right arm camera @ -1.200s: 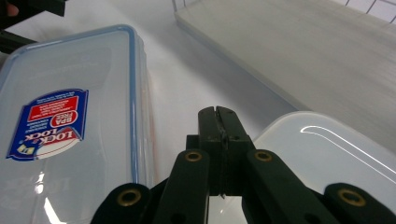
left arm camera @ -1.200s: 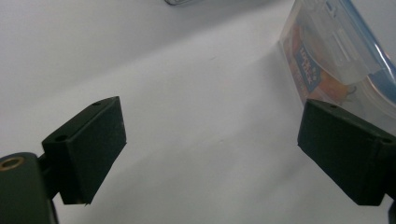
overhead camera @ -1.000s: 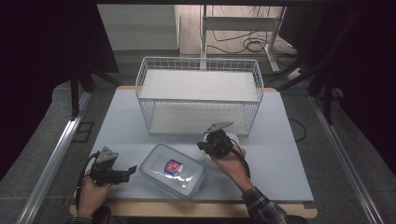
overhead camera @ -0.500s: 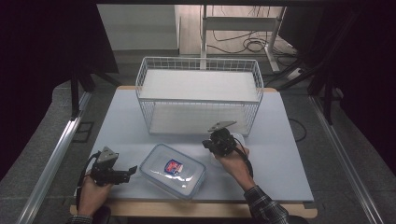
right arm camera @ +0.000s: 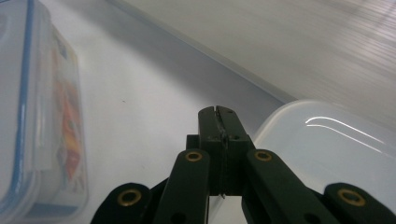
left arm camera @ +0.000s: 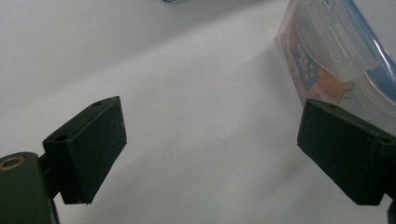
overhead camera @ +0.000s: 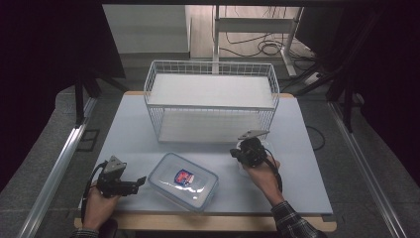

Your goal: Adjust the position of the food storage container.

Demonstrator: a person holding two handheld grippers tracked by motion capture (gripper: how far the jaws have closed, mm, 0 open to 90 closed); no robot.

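A clear lidded box [overhead camera: 183, 181] with a blue seal and a red sticker lies at the table's front middle. My left gripper [overhead camera: 140, 181] rests on the table just left of that box, open. In the left gripper view the gripper [left arm camera: 210, 149] has bare table between its wide jaws, and the box [left arm camera: 327, 60] lies ahead on the right. My right gripper [overhead camera: 235, 153] is right of the box, in front of the wire basket [overhead camera: 210, 99]. Its jaws [right arm camera: 219, 126] are pressed together over the edge of a clear tub [right arm camera: 327, 149], which also shows beneath the hand [overhead camera: 270, 150].
The white wire basket with a shelf inside stands at the back middle of the pale table [overhead camera: 307, 188]. Dark floor, metal rails and cables surround the table. The lidded box [right arm camera: 42, 130] lies close on the left in the right gripper view.
My right hand has slid to the right along the basket's front, away from the lidded box, and the clear tub went with it. The left gripper has stayed where it was.
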